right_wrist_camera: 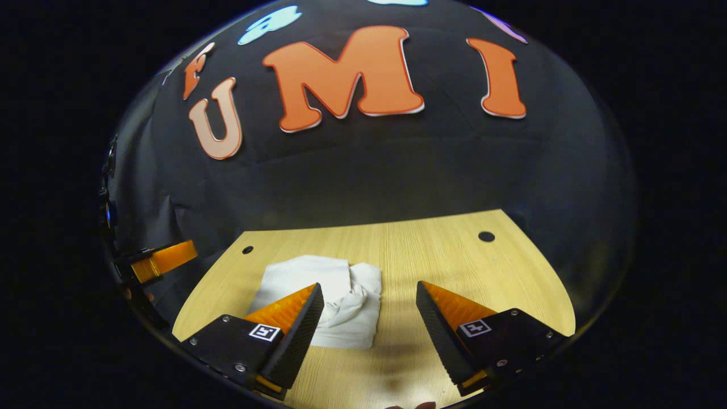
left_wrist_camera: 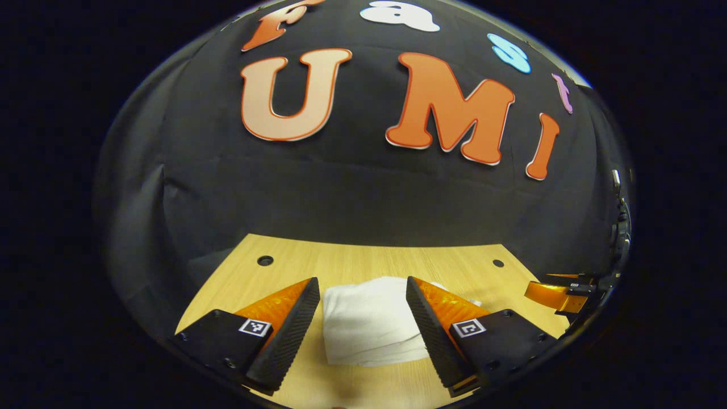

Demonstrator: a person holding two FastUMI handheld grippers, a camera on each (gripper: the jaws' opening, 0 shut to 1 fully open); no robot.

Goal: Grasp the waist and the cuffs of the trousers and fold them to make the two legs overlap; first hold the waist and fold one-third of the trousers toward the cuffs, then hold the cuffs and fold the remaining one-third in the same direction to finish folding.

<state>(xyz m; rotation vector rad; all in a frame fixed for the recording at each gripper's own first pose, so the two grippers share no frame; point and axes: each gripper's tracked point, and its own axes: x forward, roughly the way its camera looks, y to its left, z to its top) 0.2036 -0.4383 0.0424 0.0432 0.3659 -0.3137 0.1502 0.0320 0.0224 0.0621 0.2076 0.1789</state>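
Trousers (left_wrist_camera: 372, 321), white, unlabelled, lie folded on the table (right_wrist_camera: 443, 255); both grippers' jaws gape wide, empty.

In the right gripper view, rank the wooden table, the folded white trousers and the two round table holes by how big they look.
1. Wooden table, largest by far.
2. Folded white trousers, lying on it, partly behind one of the tongs' fingers.
3. The holes: the right hole looks slightly bigger than the left hole, perhaps only through lens distortion.

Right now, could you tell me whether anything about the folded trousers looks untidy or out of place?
Slightly. The white trousers lie folded on the wooden table, but the right side of the bundle is bunched and wrinkled rather than flat. Both grippers hover open, touching nothing.
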